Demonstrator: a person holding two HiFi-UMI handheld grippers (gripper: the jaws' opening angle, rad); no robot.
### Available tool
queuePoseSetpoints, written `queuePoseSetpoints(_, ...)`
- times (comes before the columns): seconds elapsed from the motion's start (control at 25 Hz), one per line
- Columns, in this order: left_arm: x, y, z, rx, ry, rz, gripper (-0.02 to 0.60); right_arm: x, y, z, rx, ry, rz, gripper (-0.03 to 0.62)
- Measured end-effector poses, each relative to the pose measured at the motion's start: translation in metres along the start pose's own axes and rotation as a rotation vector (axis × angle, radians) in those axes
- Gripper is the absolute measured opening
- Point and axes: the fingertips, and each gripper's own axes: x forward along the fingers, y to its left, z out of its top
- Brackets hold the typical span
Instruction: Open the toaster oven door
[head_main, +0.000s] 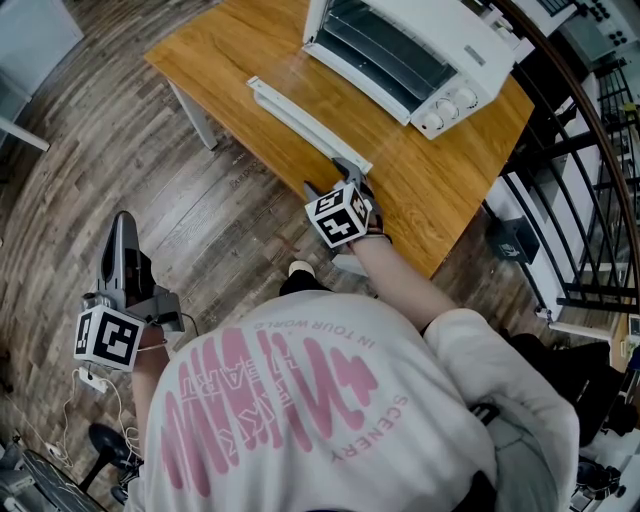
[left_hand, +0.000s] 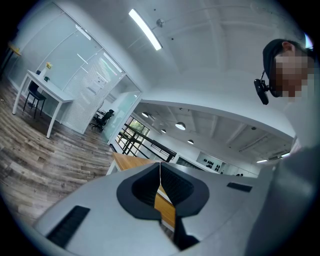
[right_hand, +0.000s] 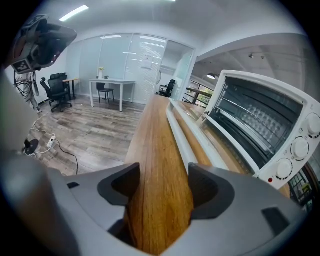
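Before oven (head_main: 410, 55): door (head_main: 335, 105) already down flat on bench (head_main: 230, 50), handle (head_main: 305, 125) on edge farthest from oven. Task looks done. Right gripper (head_main: 350, 172) just off handle end farthest from oven, jaws apart, only bare bench between them. No grip needed, door rests by own weight. Left gripper (head_main: 123, 228) well away from oven, low at my side, jaws pressed together, empty. Idle, since door is probably one-hand job.

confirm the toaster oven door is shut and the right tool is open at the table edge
No: the toaster oven door is open, folded down onto the table, as the head view shows. The right tool is open at the table edge.
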Motion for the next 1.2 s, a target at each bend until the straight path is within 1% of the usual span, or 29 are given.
queuePoseSetpoints(0.16,0.0001,-0.0004,0.0,-0.005,0.0,-0.002,0.021,0.0006,0.0008,0.0009,0.013,0.006,0.005,0.29)
queuePoseSetpoints(0.48,-0.0001,0.0007,0.0006,0.0,0.002,0.0,0.021,0.0018,0.0023,-0.0028,0.121,0.033,0.037,0.276)
queuePoseSetpoints(0.76,0.002,0.0006,0.001,0.004,0.001,0.001,0.021,0.0043,0.0033,-0.0055,0.157,0.046,0.051,0.272)
queuePoseSetpoints(0.88,0.0027,0.0001,0.0004,0.003,0.002,0.001,0.021,0.0041,0.0032,-0.0054,0.176,0.043,0.056,0.272)
queuePoseSetpoints(1.04,0.0033,-0.0015,0.001,0.004,0.002,0.002,0.021,0.0043,0.0037,-0.0066,0.227,0.035,0.078,0.267)
queuePoseSetpoints(1.2,0.0037,-0.0013,0.0006,0.002,0.001,0.003,0.021,0.0048,0.004,-0.0067,0.246,0.036,0.092,0.259)
